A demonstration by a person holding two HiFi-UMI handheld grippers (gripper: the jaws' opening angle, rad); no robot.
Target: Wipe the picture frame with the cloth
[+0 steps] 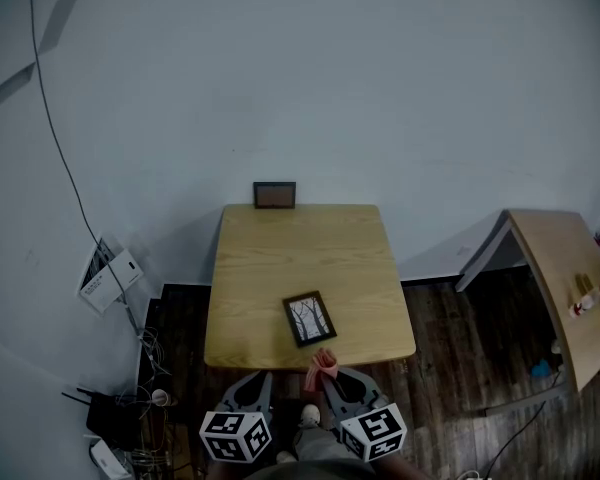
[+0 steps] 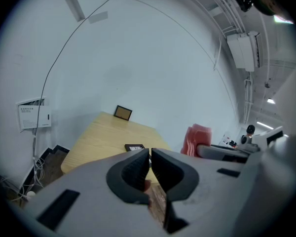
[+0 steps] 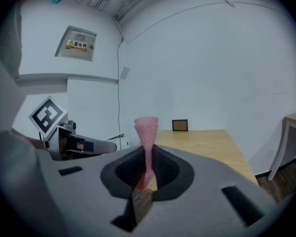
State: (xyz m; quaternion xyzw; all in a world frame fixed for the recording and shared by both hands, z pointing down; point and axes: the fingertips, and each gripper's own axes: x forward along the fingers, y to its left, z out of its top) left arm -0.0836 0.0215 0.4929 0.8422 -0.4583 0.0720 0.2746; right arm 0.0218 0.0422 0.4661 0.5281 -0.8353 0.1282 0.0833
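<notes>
A black picture frame with a tree picture lies flat on the wooden table, near its front edge; it is also visible in the left gripper view. My right gripper is just in front of the table edge, shut on a pink cloth that sticks up from its jaws. My left gripper hangs beside it to the left, its jaws shut with nothing between them. The cloth also shows at the right of the left gripper view.
A second small frame stands at the table's back edge against the wall. A lighter table stands at the right. A white wall box, cables and a dark device on the floor lie to the left.
</notes>
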